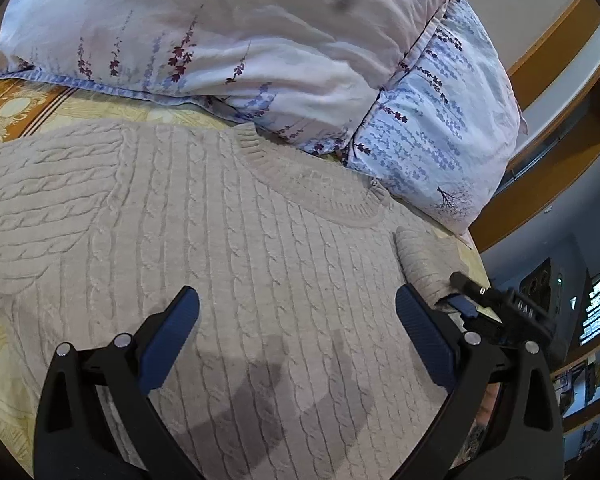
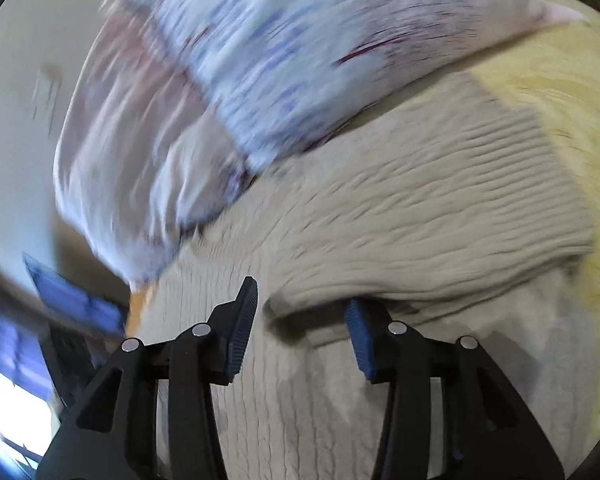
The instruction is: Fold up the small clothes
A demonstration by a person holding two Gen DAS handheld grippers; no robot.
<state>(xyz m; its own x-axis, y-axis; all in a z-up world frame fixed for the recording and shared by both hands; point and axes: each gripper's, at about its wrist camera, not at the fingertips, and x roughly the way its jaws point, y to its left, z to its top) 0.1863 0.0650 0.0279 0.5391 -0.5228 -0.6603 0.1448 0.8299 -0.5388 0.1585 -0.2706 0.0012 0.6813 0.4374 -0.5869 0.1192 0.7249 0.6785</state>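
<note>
A beige cable-knit sweater [image 1: 228,240] lies flat on the bed, its ribbed neckline [image 1: 308,184] toward the pillows. My left gripper [image 1: 296,292] hovers open over the sweater's chest with nothing between its blue pads. One sleeve [image 1: 420,256] is folded in over the right side of the body. In the right wrist view, which is blurred, that sleeve [image 2: 440,216] lies across the sweater's body [image 2: 300,392]. The sleeve's lower edge sits just ahead of my right gripper [image 2: 300,292], whose jaws stand apart without pressing the cloth. The right gripper [image 1: 460,294] also shows at the sleeve's end in the left wrist view.
Two floral pillows [image 1: 260,40] [image 2: 280,48] lie right behind the sweater, touching its collar. The yellow patterned bedsheet [image 1: 4,344] [image 2: 560,112] surrounds it. A wooden headboard [image 1: 560,92] and shelves [image 1: 588,372] stand off the bed's right edge.
</note>
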